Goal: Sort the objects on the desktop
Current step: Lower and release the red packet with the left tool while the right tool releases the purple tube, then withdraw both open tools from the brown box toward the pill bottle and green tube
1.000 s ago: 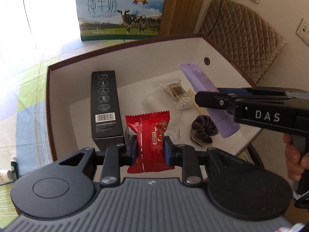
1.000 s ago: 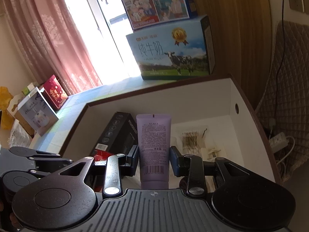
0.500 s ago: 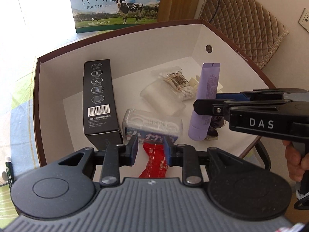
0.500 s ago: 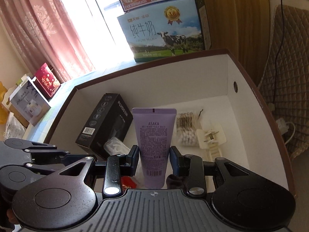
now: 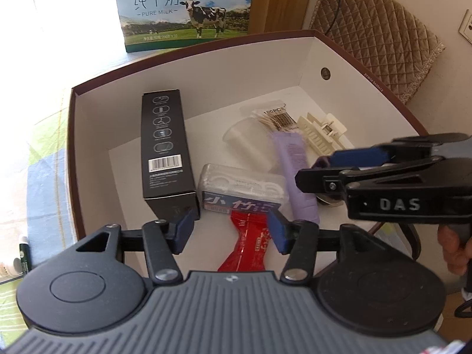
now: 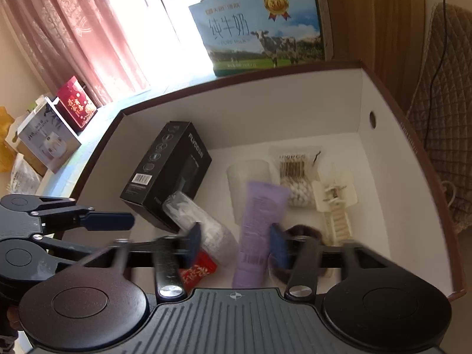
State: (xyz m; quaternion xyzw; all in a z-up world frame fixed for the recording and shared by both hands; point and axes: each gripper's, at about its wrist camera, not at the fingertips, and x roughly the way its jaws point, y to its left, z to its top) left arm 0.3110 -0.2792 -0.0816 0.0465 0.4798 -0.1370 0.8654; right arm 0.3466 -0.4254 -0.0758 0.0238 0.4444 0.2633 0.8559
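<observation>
1. left wrist view: left gripper [image 5: 230, 230] jaws spread wide, holding nothing. red snack packet [image 5: 248, 243] lies on the floor of the box [image 5: 365, 73] between and below the fingers, its top end just under the floss pick case [image 5: 243, 190]. black carton [image 5: 165, 147] lies along the left wall. purple tube [image 5: 295, 174] rests slanted beside the case, upper end on the clear cup [image 5: 250, 144]. cotton swab bag [image 5: 275, 116] and cream hair clip [image 5: 321, 131] sit toward the back right.
2. same view: right gripper [image 5: 324, 168] comes in from the right, over the tube; a hand [image 5: 452, 246] is on its grip.
3. right wrist view: blurred, but the right gripper's jaws look spread, tube lying loose between them, not pinched. dark scrunchie [image 6: 298, 236] just right of the tube, probably touching.
4. step in hand, my read: both items dropped into the box, release done. to finish well, lift both grippers straight up clear of the box walls, keep fingers wide so nothing drags out, then go for whatever is left on the table.
</observation>
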